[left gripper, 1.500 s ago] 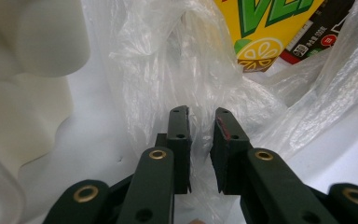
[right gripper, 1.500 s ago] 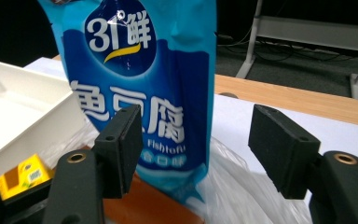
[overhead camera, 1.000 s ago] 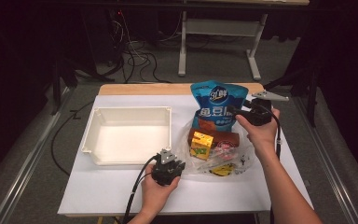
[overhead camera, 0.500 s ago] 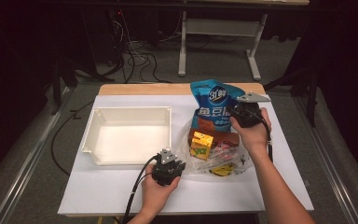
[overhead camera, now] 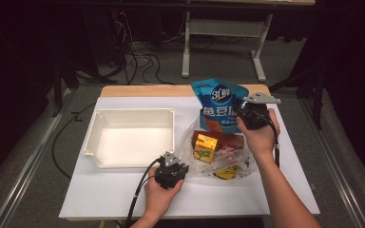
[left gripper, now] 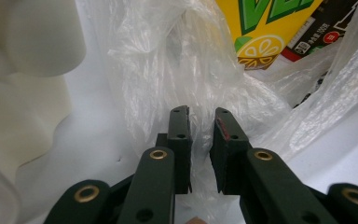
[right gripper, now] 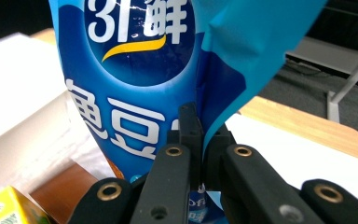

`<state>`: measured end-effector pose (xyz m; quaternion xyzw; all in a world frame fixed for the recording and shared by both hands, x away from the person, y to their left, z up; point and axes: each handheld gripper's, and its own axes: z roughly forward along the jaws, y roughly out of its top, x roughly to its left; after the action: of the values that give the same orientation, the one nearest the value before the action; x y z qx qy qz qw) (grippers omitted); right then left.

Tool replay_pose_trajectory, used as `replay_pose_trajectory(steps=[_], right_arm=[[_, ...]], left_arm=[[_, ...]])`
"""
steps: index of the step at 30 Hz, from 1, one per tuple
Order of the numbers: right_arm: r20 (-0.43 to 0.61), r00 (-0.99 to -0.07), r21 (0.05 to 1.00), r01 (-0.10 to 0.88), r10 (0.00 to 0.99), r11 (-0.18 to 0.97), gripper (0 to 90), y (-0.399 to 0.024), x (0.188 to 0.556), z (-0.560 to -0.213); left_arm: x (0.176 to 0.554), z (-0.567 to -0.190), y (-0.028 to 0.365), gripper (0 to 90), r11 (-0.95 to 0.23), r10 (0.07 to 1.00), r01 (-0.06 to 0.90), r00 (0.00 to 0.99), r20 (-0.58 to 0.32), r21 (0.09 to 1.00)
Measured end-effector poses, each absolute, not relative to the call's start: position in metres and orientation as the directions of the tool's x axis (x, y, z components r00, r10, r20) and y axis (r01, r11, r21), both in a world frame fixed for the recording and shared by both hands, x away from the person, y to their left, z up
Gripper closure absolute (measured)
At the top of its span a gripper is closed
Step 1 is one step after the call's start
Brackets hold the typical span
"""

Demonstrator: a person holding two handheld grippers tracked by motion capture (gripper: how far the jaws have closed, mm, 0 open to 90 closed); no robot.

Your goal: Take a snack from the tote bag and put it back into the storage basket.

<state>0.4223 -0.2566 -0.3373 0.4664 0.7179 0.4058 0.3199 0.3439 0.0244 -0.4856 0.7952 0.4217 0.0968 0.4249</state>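
Two grips now hold: the right gripper [right gripper: 200, 140] has just been closing and is clamped on the glossy blue snack pouch [overhead camera: 218, 105], lifting it above the clear crinkled plastic bag [left gripper: 186, 70] (edge pinched by the left gripper [left gripper: 200, 140]), ready for the white rectangular plastic bin [overhead camera: 130, 137].

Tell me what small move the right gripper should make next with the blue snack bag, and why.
Probably lift the blue snack bag a little further up and out of the clear plastic bag. The right gripper has just closed and pinches the bag's edge, while the left gripper pinches the plastic, holding it down. The white bin beside it looks like the likely destination.
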Motion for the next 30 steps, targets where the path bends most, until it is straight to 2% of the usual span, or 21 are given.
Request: replay_pose_trajectory(steps=[13, 18, 24, 30], right_arm=[[-0.026, -0.377, 0.92, 0.354, 0.926, 0.17, 90.0, -0.271, 0.409, -0.309], [-0.037, -0.391, 0.925, 0.335, 0.92, 0.18, 90.0, -0.27, 0.405, -0.299], [-0.022, -0.405, 0.936, 0.313, 0.914, 0.161, 90.0, -0.27, 0.403, -0.285], [-0.019, -0.413, 0.94, 0.304, 0.911, 0.157, 90.0, -0.269, 0.4, -0.274]], left_arm=[[0.344, -0.485, 0.026, 80.1, -0.269, 0.76, 0.592, 0.615, -0.211, 0.76], [0.34, -0.481, 0.035, 77.2, -0.198, 0.764, 0.56, 0.603, -0.231, 0.805], [0.327, -0.45, 0.041, 69.4, -0.179, 0.754, 0.481, 0.628, -0.194, 0.858], [0.321, -0.419, 0.047, 66.9, -0.174, 0.733, 0.4, 0.663, -0.153, 0.9]])
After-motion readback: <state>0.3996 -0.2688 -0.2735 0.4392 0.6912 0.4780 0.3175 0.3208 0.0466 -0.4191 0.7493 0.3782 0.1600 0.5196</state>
